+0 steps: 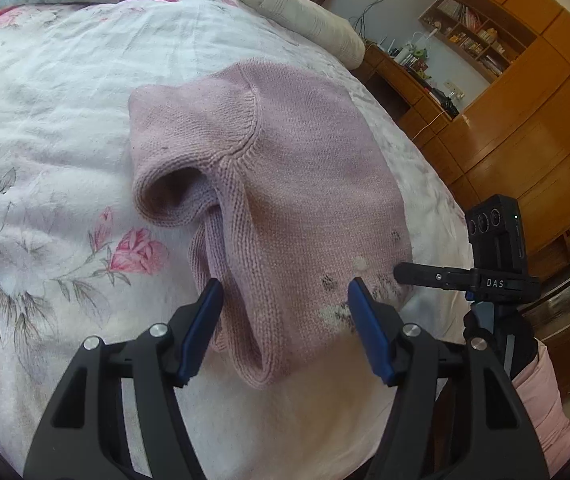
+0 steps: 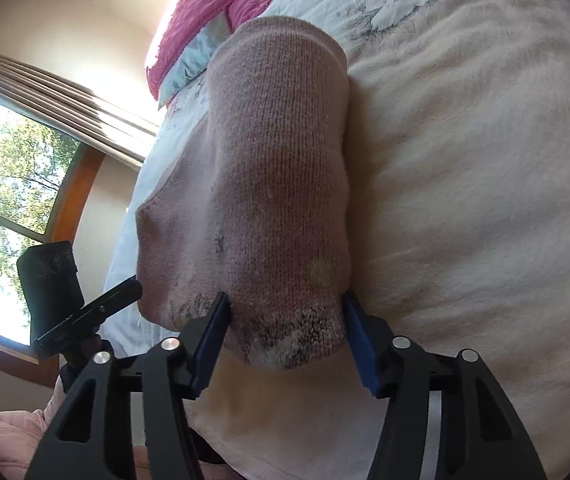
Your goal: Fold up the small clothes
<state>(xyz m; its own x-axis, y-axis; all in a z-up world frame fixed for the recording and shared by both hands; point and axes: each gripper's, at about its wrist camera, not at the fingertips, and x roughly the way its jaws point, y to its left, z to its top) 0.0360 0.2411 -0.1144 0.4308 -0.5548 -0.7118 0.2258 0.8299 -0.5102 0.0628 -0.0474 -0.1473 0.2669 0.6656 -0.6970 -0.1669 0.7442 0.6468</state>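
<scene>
Left wrist view shows the left gripper [image 1: 285, 298] with its jaws spread wide and holding nothing; the near edge of the pink knitted sweater [image 1: 269, 184] lies on the floral bedspread [image 1: 45, 120] between the blue fingers [image 1: 205, 320], a loose sleeve running toward them. The right gripper [image 2: 285, 320] is also spread open, straddling the hem of the sweater [image 2: 281, 184] without pinching it. The step seems to be taking hold of the near edge. Next, both grippers probably must descend, close on the knit, then carry it forward over the body.
</scene>
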